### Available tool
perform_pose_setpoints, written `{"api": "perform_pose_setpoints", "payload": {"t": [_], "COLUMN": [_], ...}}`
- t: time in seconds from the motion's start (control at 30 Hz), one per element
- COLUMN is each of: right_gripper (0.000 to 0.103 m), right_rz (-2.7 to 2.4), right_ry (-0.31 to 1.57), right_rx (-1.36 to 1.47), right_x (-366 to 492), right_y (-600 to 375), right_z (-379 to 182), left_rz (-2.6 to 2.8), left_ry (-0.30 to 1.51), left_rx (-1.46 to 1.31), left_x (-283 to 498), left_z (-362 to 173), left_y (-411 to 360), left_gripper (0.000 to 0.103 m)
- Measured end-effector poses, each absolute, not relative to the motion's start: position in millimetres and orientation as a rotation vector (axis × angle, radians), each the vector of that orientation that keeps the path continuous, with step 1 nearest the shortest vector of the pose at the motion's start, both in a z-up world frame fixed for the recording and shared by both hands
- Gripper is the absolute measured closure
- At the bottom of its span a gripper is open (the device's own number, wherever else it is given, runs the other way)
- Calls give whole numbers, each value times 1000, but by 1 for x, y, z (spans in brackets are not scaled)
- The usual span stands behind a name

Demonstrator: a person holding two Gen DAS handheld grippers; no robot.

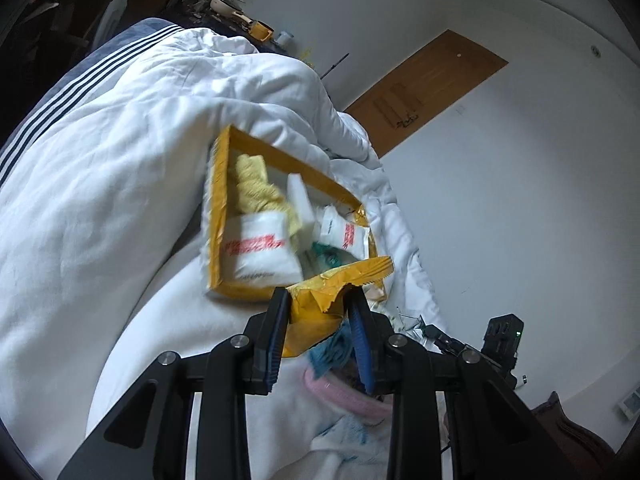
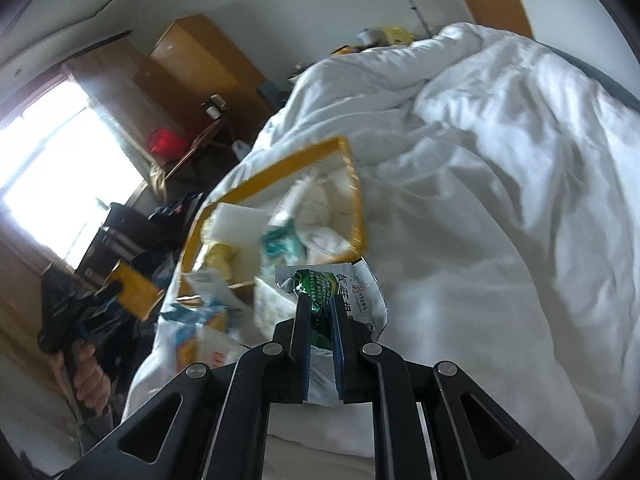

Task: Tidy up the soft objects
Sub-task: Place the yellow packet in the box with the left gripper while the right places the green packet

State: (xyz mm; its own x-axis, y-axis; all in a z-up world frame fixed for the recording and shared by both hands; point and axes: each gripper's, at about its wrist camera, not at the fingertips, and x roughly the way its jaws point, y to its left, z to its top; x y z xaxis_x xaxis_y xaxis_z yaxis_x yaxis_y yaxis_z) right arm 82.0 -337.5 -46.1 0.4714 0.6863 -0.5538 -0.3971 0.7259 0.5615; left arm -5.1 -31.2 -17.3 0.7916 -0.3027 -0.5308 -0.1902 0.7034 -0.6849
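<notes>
A shallow box with yellow-taped rim (image 1: 224, 200) lies on the white duvet (image 1: 100, 180). It holds a yellow cloth (image 1: 252, 184), a white sponge block (image 1: 300, 200) and white packets with red print (image 1: 256, 252). My left gripper (image 1: 320, 300) is shut on the box's yellow flap (image 1: 344, 280). In the right wrist view the box rim (image 2: 352, 184) shows ahead, and my right gripper (image 2: 320, 304) is shut on a green-and-white plastic packet (image 2: 352, 292) just in front of it. The left gripper (image 2: 100, 304) shows at the left, held by a hand.
A pink and teal soft item (image 1: 332, 384) lies below the left fingers. A wooden door (image 1: 424, 92) and white wall stand behind the bed. A window (image 2: 52, 176), wooden cabinets (image 2: 192, 64) and a cluttered floor lie left of the bed.
</notes>
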Motion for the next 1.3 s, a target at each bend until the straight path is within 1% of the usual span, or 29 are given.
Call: {"api": "perform_pose_setpoints", "payload": {"t": [0.2,0.3,0.43,0.53,0.77,1.03,1.2,1.27,1.3], "right_gripper": [93,93,93,93,93,93,93,92,91], "right_rz": [750,748,748,711,666,648,646,645,646], "right_ry": [787,775,777,783,828,857,866,861,860], "right_rx": [315,258,164,124,88,93,107,105,103], "right_x": [94,112,146,168,196,218,222,221,221], "right_y": [-313,-289,-246,-223,-184,-177,-175,-174,-173], "right_z": [3,21,32,30,7,-14,-25,-25,-25], "left_rz": [-61,-47,-17,25,99,179,204,205,211], "left_ry": [698,715,757,779,806,822,842,841,837], "left_rx": [-769,-763,-768,-753,-754,-758,-738,-727,-720], "left_x": [53,89,133,152,177,197,209,210,209], "left_z": [16,22,17,9,-17,-27,-34,-34,-34], "left_y": [-42,-44,-47,-51,-47,-36,-42,-45,-45], "left_gripper": [74,74,74,74,74,75,75,75,74]}}
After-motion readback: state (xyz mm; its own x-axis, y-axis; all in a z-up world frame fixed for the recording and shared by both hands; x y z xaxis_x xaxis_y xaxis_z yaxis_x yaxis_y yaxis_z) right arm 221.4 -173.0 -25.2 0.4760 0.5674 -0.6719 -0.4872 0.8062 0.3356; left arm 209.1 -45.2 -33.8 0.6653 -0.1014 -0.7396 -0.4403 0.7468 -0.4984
